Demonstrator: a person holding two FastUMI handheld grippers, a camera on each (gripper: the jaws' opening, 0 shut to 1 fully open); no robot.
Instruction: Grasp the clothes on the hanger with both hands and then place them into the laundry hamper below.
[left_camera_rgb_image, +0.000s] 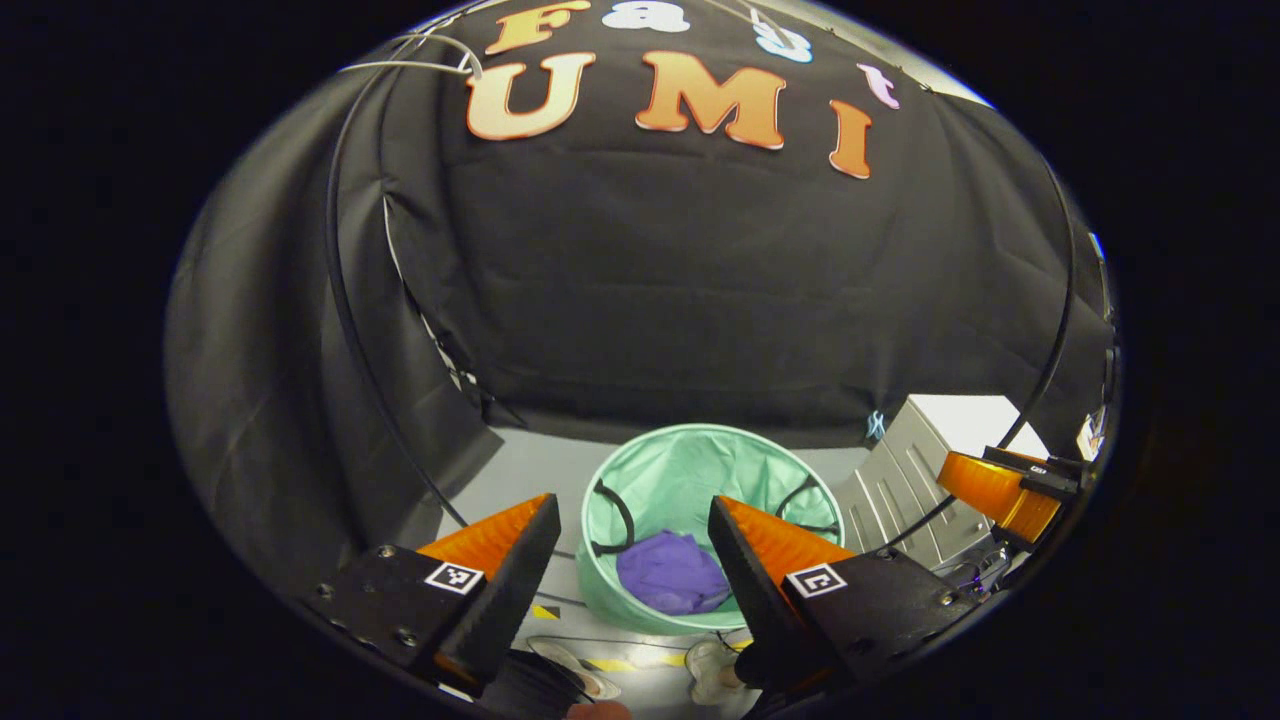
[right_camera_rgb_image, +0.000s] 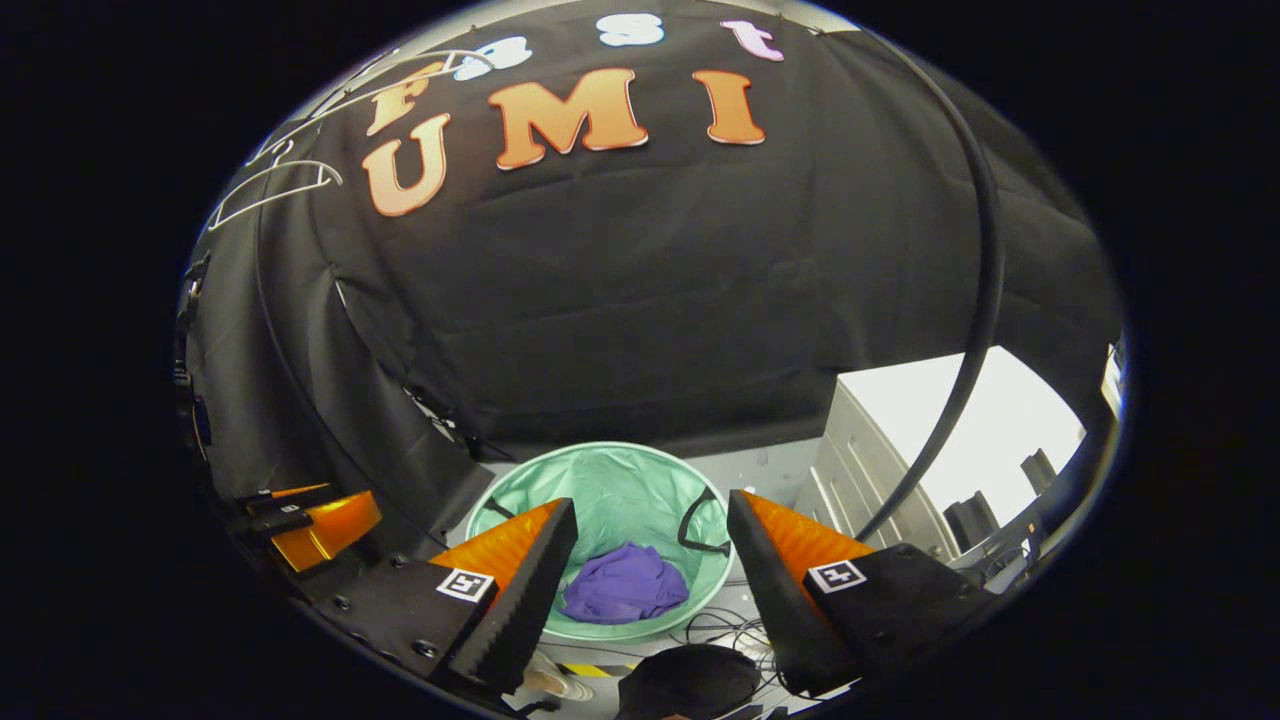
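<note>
**Purple garment in the hamper, both my grippers spread and empty**

In the left gripper view, my left gripper (left_camera_rgb_image: 634, 560) hangs above the floor with its two fingers spread wide and nothing between them. Through the gap I look down into the green laundry hamper (left_camera_rgb_image: 690, 470), which stands on the grey floor (left_camera_rgb_image: 530, 470) against the black cloth wall. The purple garment (left_camera_rgb_image: 672, 572) lies crumpled at the bottom of the hamper, beside its near wall. Two black handles loop over the hamper's rim, one on each side. At the far right edge, my right gripper (left_camera_rgb_image: 1005, 490) shows from the side, above a grey cabinet (left_camera_rgb_image: 900, 490). A white wire hanger (left_camera_rgb_image: 420, 60) hangs bare at the upper left.

In the right gripper view, my right gripper (right_camera_rgb_image: 650, 560) also has its fingers well apart and holds nothing. The hamper (right_camera_rgb_image: 610, 480) sits below and between them, with the garment (right_camera_rgb_image: 625, 583) bunched on its bottom. My left gripper (right_camera_rgb_image: 315, 525) shows at the left edge. The cabinet (right_camera_rgb_image: 860, 470) stands just right of the hamper, and black cables (right_camera_rgb_image: 720, 628) lie on the floor in front of it. White hangers (right_camera_rgb_image: 280, 185) hang bare at the upper left.
</note>
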